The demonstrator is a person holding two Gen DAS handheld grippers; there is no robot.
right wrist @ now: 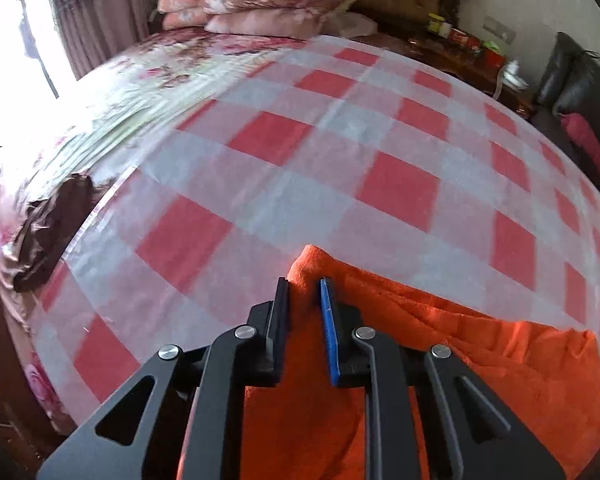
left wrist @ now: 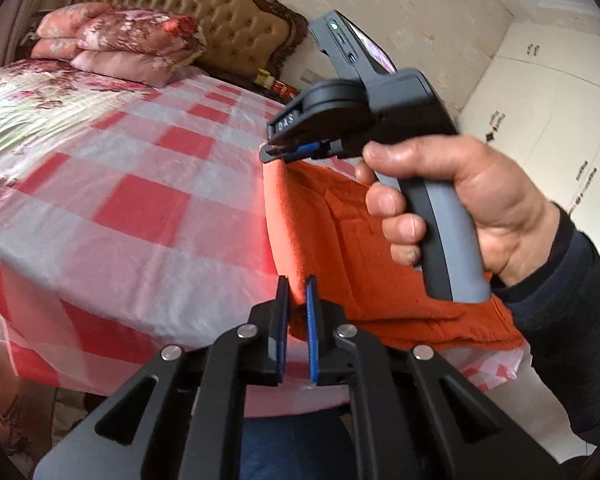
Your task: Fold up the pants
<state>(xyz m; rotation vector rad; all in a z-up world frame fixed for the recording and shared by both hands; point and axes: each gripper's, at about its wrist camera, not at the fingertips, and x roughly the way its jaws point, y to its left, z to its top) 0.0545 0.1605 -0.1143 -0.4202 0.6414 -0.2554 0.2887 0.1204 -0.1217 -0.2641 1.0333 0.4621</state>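
While both tools work the near edge of the checked bed sheet (right wrist: 340, 152), the left hand-held gripper (left wrist: 297, 292) is clamped on an edge of the orange pants (left wrist: 340, 240). Over to the right hand-held gripper (right wrist: 305, 292), pinching a raised fold of the same pants, a hand (left wrist: 460, 200) on its grip.
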